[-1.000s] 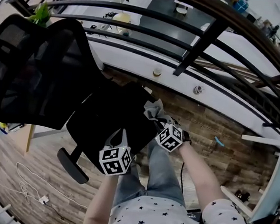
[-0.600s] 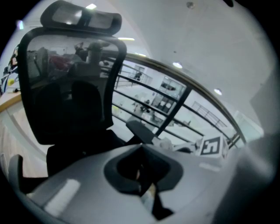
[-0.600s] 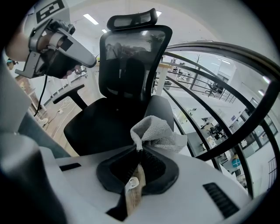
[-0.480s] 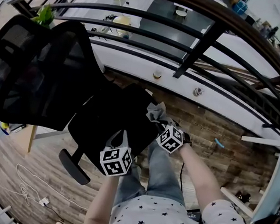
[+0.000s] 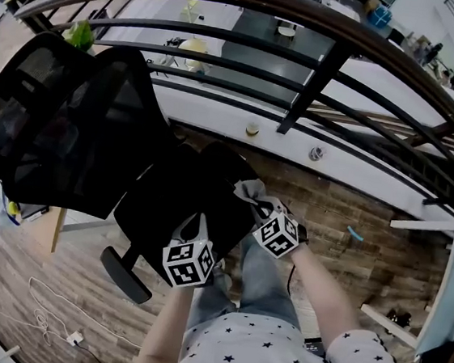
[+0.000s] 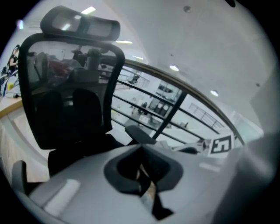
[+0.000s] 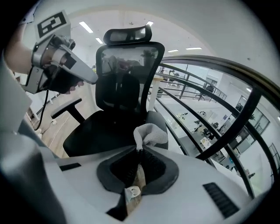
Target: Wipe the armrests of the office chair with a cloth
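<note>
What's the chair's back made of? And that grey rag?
The chair back looks like black mesh stretched in a hard frame, probably plastic: you can see the room through it. The cloth looks like soft, fuzzy grey fabric: it bunches in folds where the right gripper pinches it.

cloth (image 7: 151,133): end hidden in right claw (image 7: 139,149); armrest (image 7: 158,118): partly behind cloth

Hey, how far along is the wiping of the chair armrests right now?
Done: nothing can be confirmed; neither pad shows whether it has been wiped.
In hand: the right gripper is shut on the cloth, held at the railing-side armrest. The left gripper is shut and empty.
Left: the other armrest, which has no cloth near it.
</note>
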Demonstrator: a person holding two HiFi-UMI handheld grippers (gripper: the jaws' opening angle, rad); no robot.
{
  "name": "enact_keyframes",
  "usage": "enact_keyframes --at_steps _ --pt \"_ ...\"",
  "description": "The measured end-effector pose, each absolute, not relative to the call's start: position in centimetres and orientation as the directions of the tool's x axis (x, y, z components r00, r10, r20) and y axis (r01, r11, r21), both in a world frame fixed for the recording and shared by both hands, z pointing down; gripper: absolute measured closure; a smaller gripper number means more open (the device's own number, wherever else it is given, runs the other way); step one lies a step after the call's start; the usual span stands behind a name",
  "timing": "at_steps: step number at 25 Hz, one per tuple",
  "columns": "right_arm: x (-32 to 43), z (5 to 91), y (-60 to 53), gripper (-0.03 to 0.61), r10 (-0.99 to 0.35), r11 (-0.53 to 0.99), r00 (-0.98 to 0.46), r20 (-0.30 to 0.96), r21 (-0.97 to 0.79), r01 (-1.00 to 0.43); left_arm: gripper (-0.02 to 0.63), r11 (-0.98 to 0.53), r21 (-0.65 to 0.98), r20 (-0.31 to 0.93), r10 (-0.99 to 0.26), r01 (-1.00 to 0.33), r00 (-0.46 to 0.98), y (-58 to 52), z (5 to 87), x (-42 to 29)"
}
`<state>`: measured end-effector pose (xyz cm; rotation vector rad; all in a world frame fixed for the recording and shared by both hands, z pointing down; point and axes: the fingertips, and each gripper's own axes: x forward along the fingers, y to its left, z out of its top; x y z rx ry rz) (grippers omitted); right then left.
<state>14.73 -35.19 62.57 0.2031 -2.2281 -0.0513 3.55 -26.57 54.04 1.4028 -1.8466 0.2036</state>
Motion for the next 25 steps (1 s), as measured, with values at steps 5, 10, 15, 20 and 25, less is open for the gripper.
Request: enact_keyframes --at_steps 5,10,15,20,25 --pt "14.5 58.8 -34.0 0.551 -0.224 0.972 -0.653 0.723 0.115 -0.206 0.609 0.359 0.326 0.649 -0.758 -0.875 -0.069 -25.7 52.6 3.4" --pt "14.3 54.8 -32.6 0.551 -0.292 0.951 -0.695 0.657 0.124 -0.283 0.609 0.333 0.324 0.634 -0.771 -0.886 -0.058 -24.6 51.3 3.1" --pt "14.6 51.4 -30.9 0.552 -0.353 0.929 -0.716 0.603 0.136 -0.344 0.609 0.298 0.325 0.616 -0.787 -0.898 -0.038 -23.2 50.2 3.1" --pt "14.6 48.4 -28.6 0.551 -0.397 0.911 -0.734 0.550 0.138 -0.389 0.609 0.263 0.328 0.598 -0.801 -0.907 -0.016 -21.6 48.9 2.9" --pt "14.4 45.8 -25.9 0.552 -0.426 0.896 -0.759 0.492 0.112 -0.429 0.609 0.232 0.329 0.568 -0.823 -0.915 -0.004 -19.9 47.3 2.5"
